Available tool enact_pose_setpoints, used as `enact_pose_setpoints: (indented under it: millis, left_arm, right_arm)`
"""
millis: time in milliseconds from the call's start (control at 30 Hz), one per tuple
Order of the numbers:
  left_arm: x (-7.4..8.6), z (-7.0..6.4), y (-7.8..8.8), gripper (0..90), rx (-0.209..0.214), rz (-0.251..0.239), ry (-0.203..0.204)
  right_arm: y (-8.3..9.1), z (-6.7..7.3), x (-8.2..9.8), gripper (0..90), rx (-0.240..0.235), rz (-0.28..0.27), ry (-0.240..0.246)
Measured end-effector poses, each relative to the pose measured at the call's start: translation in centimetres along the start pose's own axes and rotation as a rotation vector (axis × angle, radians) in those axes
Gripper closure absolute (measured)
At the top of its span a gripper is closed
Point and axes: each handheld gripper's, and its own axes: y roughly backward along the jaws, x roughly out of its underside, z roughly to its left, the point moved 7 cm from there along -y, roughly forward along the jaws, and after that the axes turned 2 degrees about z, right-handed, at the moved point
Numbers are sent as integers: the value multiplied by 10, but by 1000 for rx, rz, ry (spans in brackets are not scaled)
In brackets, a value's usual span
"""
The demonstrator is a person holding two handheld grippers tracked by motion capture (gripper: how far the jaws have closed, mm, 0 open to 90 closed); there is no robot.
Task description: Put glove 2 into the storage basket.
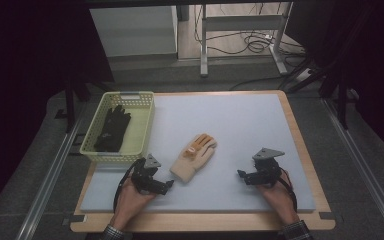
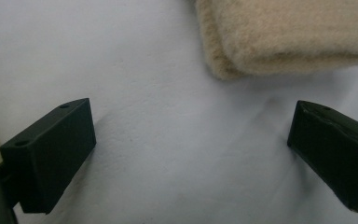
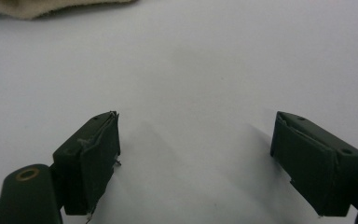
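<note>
I hold my left gripper (image 1: 166, 185) low over the near left part of the pale blue padded mat (image 1: 240, 130) that covers the wooden worktop (image 1: 300, 130). Its two black fingers (image 2: 51, 154) stand wide apart with nothing between them but bare mat, and they point toward the cuff end of the cream knitted glove with orange finger patches (image 1: 194, 159), which lies flat just beyond the tips. In the left gripper view the fuzzy cuff of the glove (image 2: 284, 35) sits ahead and a little to the right, close to the fingers but not touching them.

My right gripper (image 1: 241, 175) rests over the near right part of the mat, well apart from the glove, its fingers aimed leftward toward it. Its black fingers (image 3: 93, 158) are likewise spread wide and empty, with plain mat between them; in the right gripper view an edge of the glove (image 3: 37, 7) shows at the top left corner, far from the tips.

The glove lies near the middle of the mat, between my two grippers but nearer the left one, fingers pointing away from me and slightly right. At the far left corner stands a pale yellow plastic lattice basket (image 1: 142, 125), and a black glove (image 1: 112, 127) lies inside it
</note>
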Motion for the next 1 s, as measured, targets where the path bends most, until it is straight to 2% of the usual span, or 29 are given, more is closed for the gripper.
enact_pose_setpoints:
  millis: [67, 133, 300, 500, 700, 800, 833, 1000]
  left_arm:
    - [-4, -4, 1, 17, 36, -11, 9]
    - [-9, -9, 2, 8, 54, -7, 3]
    - [-27, -18, 2, 0, 74, 13, -17]
    - [-57, -22, 2, 0, 82, 25, -34]
    - [-81, -26, -17, 0, 75, 79, -42]
    - [-88, -28, -27, 0, 73, 103, -47]
    - [-93, -29, -37, 0, 73, 127, -48]
    - [-100, -27, -62, 0, 53, 190, -40]
  right_arm:
    - [0, 0, 0, 155, 0, -1, -1]
    - [0, 1, 0, 155, 3, -2, 0]
    - [0, 1, 0, 154, 10, -5, 6]
    - [0, 1, 0, 155, 10, -5, 6]
    - [1, 1, 0, 155, 11, -6, 7]
    - [1, 1, 0, 155, 11, -6, 8]
    - [1, 1, 0, 155, 11, -6, 8]
    - [1, 1, 0, 155, 11, -6, 9]
